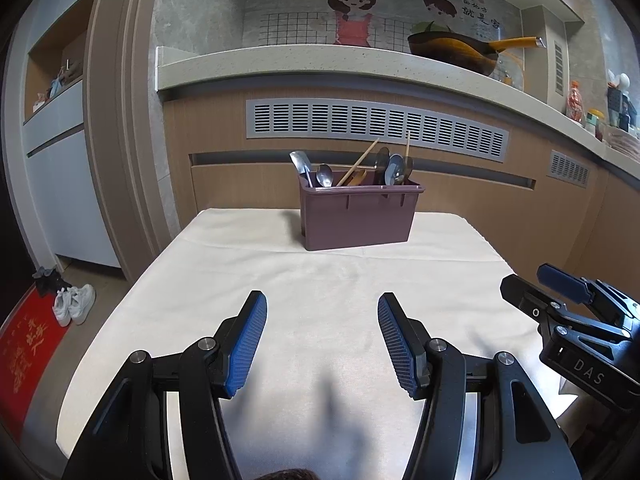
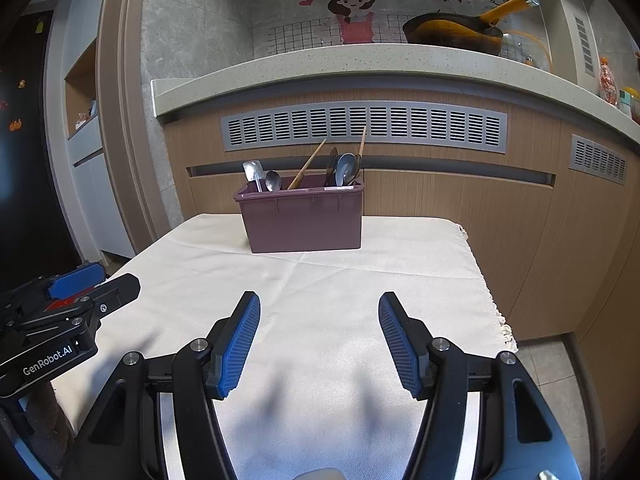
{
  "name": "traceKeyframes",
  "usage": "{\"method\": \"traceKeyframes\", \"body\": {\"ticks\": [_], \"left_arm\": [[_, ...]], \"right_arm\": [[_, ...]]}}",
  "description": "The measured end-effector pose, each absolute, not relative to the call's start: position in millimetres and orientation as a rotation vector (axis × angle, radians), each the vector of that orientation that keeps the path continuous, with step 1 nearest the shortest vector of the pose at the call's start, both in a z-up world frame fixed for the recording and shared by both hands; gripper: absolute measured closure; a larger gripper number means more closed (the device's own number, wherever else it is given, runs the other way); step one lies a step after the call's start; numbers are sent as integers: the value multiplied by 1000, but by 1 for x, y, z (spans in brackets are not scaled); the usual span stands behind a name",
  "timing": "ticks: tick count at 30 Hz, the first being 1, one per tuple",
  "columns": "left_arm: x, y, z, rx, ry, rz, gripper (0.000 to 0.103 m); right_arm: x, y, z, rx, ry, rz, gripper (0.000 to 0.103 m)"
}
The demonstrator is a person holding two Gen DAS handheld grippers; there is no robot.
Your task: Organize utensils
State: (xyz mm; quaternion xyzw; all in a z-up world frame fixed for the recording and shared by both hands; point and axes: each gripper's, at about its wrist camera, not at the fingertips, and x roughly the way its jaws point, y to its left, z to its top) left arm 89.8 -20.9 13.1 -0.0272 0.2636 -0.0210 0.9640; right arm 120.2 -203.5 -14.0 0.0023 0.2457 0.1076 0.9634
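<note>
The left hand-held gripper [image 1: 322, 340] hangs over the near part of the table [image 1: 168, 280], which has a cream cloth on it. Its two blue pads stand wide apart and nothing is between them. It is let go and empty.

Next to it, further right, is the right hand-held gripper [image 2: 319, 340]. It hangs over the same cloth. Its blue pads are also apart with only bare cloth showing in the gap, so it is let go and empty too.

Both point at the purple box [image 2: 304, 220], which sits at the far side of the table, well apart from both of them. The utensils are all in that box. From left to right there is a flat metal scoop [image 2: 253, 174] and a small metal spoon [image 2: 273, 180] at the left end, then a wooden chopstick [image 2: 307, 165] leaning in the middle, then a bunch of spoons [image 2: 344, 169] and a second wooden stick [image 2: 362, 140] at the right end. I cannot see if the box has walls inside.

No utensil lies loose on the cloth. So I think the sorting is either done or has not begun, and the pictures cannot tell me which.

If more is to be done, a gripper must reach far forward to the box, come down from above, and pinch one thin handle. The handles stand close together, so it has to pick with care and not knock the box over.
</note>
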Motion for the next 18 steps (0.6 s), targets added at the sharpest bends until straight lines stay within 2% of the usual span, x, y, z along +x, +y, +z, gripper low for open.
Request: {"method": "traceKeyframes", "body": {"ticks": [18], "left_arm": [[92,-18,13,-72,540,-65,44]], "right_arm": [[120,-208,-9,9,486,212,44]]}}
